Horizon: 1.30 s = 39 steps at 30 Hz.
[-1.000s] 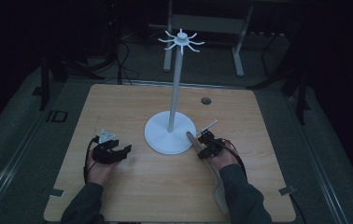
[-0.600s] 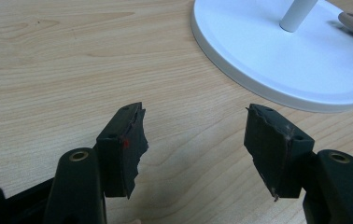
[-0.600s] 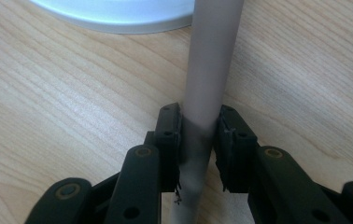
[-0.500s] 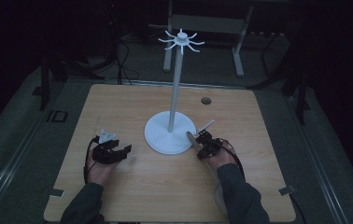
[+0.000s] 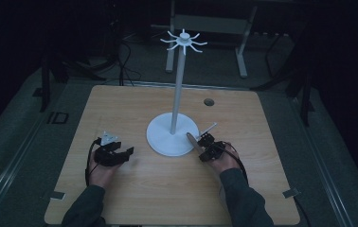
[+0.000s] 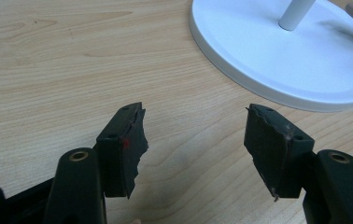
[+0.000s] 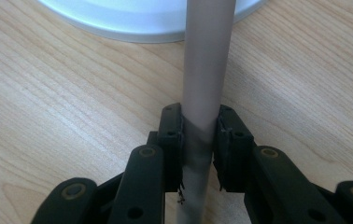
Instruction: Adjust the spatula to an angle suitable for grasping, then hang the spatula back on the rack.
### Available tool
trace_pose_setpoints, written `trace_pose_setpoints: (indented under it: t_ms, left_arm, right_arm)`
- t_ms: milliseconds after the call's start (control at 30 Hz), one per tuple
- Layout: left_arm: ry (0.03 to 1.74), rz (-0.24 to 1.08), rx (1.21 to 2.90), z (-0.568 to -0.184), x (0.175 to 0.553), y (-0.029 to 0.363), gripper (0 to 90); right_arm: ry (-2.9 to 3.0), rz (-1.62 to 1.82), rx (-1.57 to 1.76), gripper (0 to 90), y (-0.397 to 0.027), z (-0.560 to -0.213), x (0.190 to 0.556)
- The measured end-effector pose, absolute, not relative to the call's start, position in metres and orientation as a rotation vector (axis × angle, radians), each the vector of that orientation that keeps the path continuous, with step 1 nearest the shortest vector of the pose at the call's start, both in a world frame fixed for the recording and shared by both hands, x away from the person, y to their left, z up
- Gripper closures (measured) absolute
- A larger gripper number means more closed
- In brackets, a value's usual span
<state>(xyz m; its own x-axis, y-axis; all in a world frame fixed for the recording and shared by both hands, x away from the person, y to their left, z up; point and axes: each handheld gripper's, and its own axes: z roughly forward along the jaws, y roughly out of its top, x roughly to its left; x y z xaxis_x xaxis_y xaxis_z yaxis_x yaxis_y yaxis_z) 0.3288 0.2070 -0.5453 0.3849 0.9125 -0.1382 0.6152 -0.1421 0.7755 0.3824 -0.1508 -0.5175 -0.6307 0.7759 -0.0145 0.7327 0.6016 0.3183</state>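
white stand (image 5: 173, 135), beige rod (image 7: 206, 70)

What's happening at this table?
A person works with a hand-held gripper in each hand. The right hand-held gripper has just closed on a flat grey-brown handle whose far end lies on the white stand's base. The left hand-held gripper rests open over the wooden table, holding nothing.

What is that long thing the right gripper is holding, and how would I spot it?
Start at the tall white stand mid-table and drop to its round base. At the base's right edge, a slim beige-grey handle slants onto it, clamped in the right gripper. It is the table's lone loose item.
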Motion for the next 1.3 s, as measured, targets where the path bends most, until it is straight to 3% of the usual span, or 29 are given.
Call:
trace_pose_setpoints:
  t_ms: [1300]
  left_arm:
    - [1.318,0.479,1.857,-0.545,0.330,0.205,38.4]
  right_arm:
    - [2.464,0.757,1.205,75.1,-0.180,-0.477,0.357]
